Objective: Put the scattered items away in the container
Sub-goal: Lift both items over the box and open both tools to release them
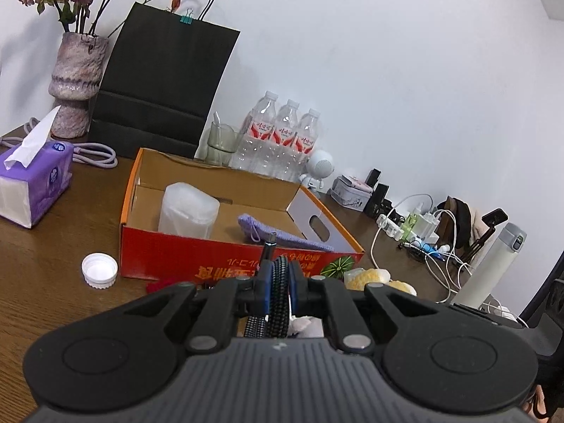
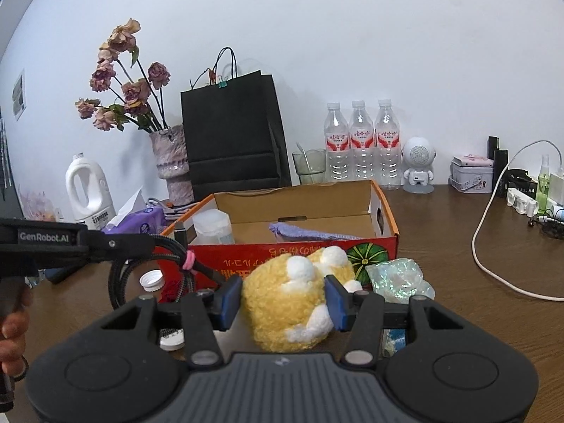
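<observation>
Cable first: the left gripper (image 1: pixel 278 278) is clamped tight on a coiled braided cable (image 1: pixel 280 292), blue pads pressed against the loops from both sides, plug tip poking up just ahead of the fingertips. Gripping across the bundle looks like a sensible choice, since it keeps the coil from springing loose on the way over. From the right wrist view the same cable (image 2: pixel 148 264) hangs below that gripper (image 2: pixel 179 236), a pink tie holding the loops together.

Straight ahead of the left gripper sits the cardboard box (image 1: pixel 225 253), red front wall facing us, open top. Already inside: a translucent white container (image 1: pixel 188 211) toward the left and a purple pouch (image 1: pixel 282 232) lying flat to the right of it. Room between them, so the drop likely wants a lift over that front wall and a release in the middle.

Right gripper (image 2: pixel 282 303) now, and it has a fluffy yellow plush (image 2: pixel 292 299) between its pads, jaws medium-wide because the toy is bulky and soft. It squashes a little at the sides. The box (image 2: pixel 384 211) lies just beyond it, so this one is close to delivery too.

Still loose on the table (image 1: pixel 70 317): a white bottle cap (image 1: pixel 99 270) off to the left gripper's left, and a crinkly iridescent wrapper (image 2: pixel 398 278) just right of the plush. Something small and red lies near the box front, too hidden to name
</observation>
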Demonstrator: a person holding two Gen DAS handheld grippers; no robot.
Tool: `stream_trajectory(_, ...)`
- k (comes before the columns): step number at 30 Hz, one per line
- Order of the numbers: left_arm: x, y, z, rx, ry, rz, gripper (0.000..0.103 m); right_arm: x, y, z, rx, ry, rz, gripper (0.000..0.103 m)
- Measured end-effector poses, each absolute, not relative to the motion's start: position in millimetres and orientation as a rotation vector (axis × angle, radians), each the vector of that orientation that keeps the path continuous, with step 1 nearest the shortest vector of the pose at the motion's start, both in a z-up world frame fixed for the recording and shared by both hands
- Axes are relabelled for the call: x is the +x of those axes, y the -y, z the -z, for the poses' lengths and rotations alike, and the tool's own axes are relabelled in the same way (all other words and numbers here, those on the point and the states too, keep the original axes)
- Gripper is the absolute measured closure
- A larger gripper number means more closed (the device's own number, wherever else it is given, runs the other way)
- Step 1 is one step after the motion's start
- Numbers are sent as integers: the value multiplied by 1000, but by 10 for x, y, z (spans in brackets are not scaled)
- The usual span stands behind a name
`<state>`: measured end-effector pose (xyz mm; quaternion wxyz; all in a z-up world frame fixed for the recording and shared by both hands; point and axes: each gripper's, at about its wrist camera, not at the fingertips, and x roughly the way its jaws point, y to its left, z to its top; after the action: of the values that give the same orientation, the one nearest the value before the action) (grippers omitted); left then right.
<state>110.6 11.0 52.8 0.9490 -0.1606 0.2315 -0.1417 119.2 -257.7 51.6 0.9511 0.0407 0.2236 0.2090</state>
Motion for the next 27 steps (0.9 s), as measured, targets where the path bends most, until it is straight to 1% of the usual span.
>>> stream_trajectory(10, 1102, -98, -545, -326, -465, 299, 93, 1175, 2566, -541, 91, -449, -434, 54)
stream_trajectory(15, 1231, -71, -878, -297, -388, 328, 93, 1334, 2543, -823, 71, -381, -435, 54)
stream_trajectory(18, 1502, -55, -1084, -283, -354, 324, 93, 1602, 2468, -1052, 49, -336, -419, 54)
stream_trajectory(21, 1893, -40, -1170, -279, -353, 299, 93, 1993, 2368, -1195, 42, -324, -396, 54)
stream_trajectory(24, 2285, 7, -1124, -269, -364, 241, 93, 2459, 2251, -1184, 47, -360, -368, 54)
stream_trajectory(27, 2690, 47, -968, -271, -418, 181, 93, 2938, 2131, -1001, 56, -441, -342, 54)
